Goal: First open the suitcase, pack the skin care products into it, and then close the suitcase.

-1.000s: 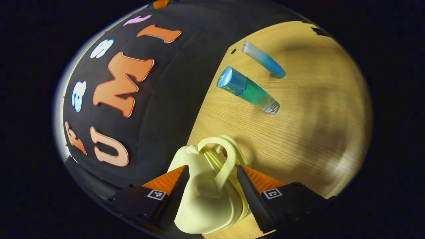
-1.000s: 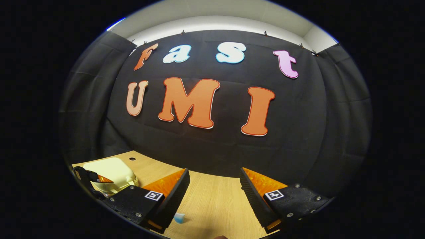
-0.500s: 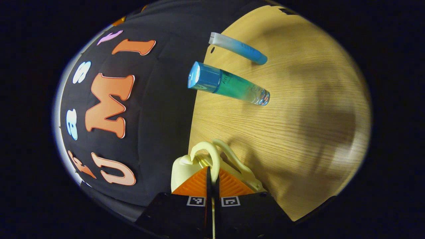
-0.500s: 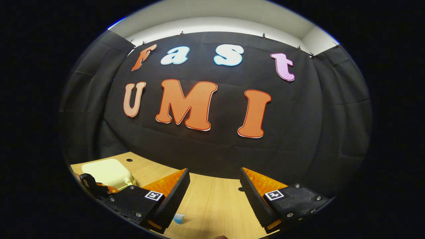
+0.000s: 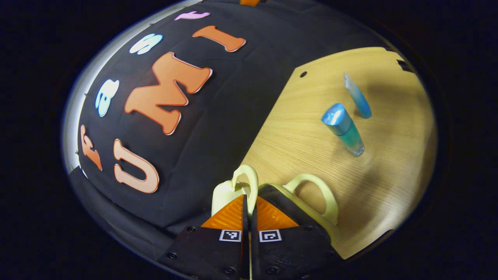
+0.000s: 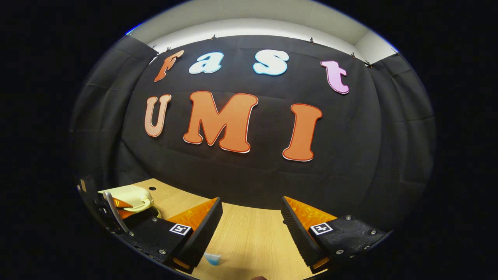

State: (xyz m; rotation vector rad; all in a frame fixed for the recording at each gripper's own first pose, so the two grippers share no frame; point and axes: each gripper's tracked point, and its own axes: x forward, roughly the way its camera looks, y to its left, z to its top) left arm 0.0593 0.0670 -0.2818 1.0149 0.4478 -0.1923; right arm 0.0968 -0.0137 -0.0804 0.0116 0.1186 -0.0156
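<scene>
Lifting the cream suitcase (image 5: 227, 192) lid by one handle (image 5: 249, 182), our left gripper (image 5: 248, 212) has its jaws clamped on it; the bottle (image 5: 344, 130) and tube (image 5: 358, 99) wait unpacked on the tabletop (image 5: 303, 128), while our right gripper (image 6: 251, 221) hangs with jaws apart.

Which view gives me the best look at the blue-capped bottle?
The left gripper view: the blue-capped bottle stands whole and unobstructed on the wooden table, beside a blue tube. The right gripper view has a small blue-white piece at its bottom edge; which item it is cannot be told.
</scene>
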